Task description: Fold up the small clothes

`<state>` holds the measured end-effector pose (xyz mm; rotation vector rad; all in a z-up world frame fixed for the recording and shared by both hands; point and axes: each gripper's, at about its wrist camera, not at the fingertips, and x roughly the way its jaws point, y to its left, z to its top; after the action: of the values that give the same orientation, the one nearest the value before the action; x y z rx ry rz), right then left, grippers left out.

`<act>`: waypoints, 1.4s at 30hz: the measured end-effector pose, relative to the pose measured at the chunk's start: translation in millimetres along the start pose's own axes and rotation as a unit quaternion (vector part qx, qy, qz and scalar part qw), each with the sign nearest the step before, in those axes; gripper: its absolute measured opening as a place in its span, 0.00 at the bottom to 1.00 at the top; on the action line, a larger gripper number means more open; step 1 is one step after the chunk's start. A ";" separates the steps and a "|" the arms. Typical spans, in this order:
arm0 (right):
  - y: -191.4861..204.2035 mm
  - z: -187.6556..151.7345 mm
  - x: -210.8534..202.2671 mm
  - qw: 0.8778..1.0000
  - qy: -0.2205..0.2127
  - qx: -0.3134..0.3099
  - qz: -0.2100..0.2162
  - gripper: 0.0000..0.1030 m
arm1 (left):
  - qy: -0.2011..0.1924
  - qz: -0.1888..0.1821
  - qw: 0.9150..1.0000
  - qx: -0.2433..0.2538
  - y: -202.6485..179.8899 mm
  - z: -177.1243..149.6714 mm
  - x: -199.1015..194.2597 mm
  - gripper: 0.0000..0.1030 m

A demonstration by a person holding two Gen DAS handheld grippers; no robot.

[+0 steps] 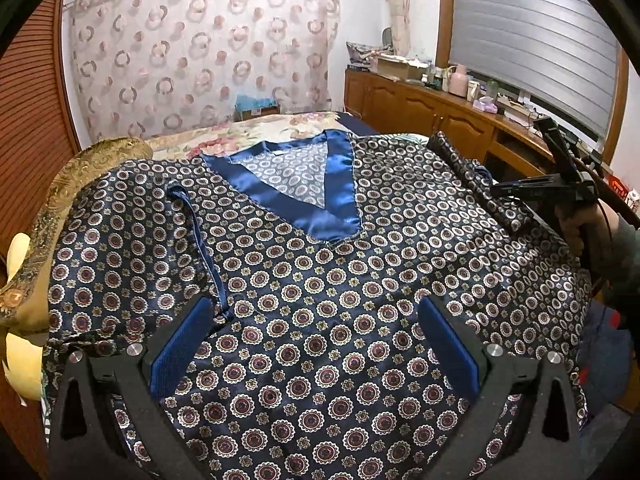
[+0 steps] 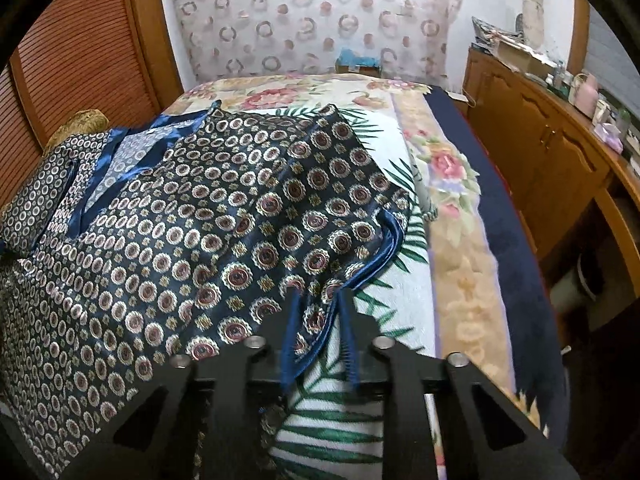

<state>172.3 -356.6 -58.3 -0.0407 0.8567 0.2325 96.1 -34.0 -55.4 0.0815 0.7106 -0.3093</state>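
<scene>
Left gripper [image 1: 314, 344] jaws spread wide above patterned shirt [image 1: 320, 280]; right gripper [image 2: 316, 320] jaws pinching its blue-trimmed sleeve hem [image 2: 362, 270]

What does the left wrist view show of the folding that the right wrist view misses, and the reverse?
Only the left wrist view shows the left gripper, open above the shirt's front, and the whole V-neck. Only the right wrist view shows the right gripper shut on the sleeve's blue-trimmed hem, lifted over the floral blanket. Both show the patterned shirt, the circle-print curtain and the wooden cabinets.
</scene>
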 end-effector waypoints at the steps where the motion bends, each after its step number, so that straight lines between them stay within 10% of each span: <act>1: 0.8 1.2 -0.2 1.000 -0.005 -0.002 0.003 0.11 | -0.002 0.000 1.000 -0.002 1.1 -0.1 -2.2 1.00; 20: 63.8 12.5 -26.2 0.995 -0.062 -0.055 0.055 0.09 | -0.012 0.002 1.000 -0.025 10.4 -4.4 -10.2 1.00; 26: 29.8 16.7 -10.2 0.998 -0.051 -0.011 -0.017 0.57 | -0.012 -0.001 1.000 -0.024 8.7 -4.4 -9.2 1.00; 32: -14.5 20.8 25.0 0.999 -0.018 0.042 -0.029 0.57 | -0.010 -0.004 1.000 -0.025 7.8 -4.7 -5.5 1.00; 42: -5.9 47.6 57.6 1.000 -0.004 0.022 -0.015 0.08 | -0.004 0.001 1.000 -0.021 7.7 -6.4 -3.5 1.00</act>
<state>245.4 -345.5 -70.8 -0.0109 0.8532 0.1852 91.9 -24.7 -58.2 0.0413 0.7094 -0.2933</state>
